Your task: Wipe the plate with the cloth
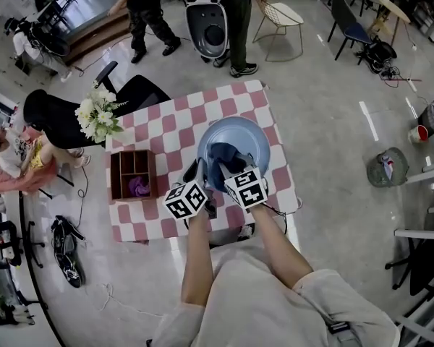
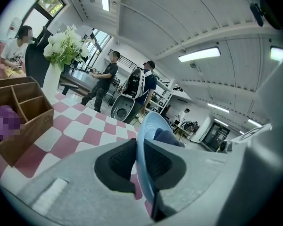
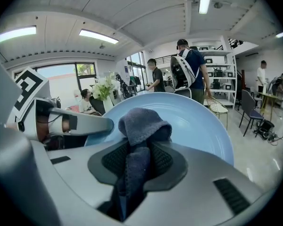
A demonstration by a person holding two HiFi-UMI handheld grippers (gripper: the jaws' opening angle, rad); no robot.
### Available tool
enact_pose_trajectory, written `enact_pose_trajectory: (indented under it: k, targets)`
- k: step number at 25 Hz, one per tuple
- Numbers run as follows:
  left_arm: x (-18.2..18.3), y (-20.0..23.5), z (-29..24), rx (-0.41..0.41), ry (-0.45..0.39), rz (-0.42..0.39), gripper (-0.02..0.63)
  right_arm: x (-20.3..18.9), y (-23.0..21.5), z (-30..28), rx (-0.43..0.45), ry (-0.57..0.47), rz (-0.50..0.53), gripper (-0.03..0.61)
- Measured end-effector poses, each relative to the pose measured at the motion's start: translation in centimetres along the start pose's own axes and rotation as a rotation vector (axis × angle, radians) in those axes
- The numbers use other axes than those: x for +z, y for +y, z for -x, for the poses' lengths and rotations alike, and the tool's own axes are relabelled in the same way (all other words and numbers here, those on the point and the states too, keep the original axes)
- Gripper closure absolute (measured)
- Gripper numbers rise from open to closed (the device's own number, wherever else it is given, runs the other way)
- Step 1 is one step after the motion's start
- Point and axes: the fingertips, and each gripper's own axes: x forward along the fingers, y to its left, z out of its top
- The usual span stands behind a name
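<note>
A square table with a red and white checked cloth (image 1: 170, 121) carries everything. A brown wooden box with small sections (image 1: 116, 176) sits near the table's left edge, about halfway along it. A soft purple thing (image 1: 138, 186) lies inside the box, on its near side. A bunch of white flowers (image 1: 96, 114) in a white vase (image 2: 52, 81) stands at the far left corner.

The left tool (image 1: 199, 170) and right tool (image 1: 230, 168) hide the plate's (image 1: 235, 132) near rim.

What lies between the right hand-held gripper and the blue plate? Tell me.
A dark blue cloth, clamped in the right hand-held gripper; the right gripper view shows it before the round blue plate.
</note>
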Motion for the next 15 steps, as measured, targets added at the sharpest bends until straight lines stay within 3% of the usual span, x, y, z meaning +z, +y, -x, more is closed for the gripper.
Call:
enact_pose_trajectory:
  k: [15]
  targets:
    - [-3.8, -2.2, 0.6, -0.056, 0.102, -0.094, 0.584, 0.0, -0.2, 0.3, 0.009, -0.033, -0.024, 0.476]
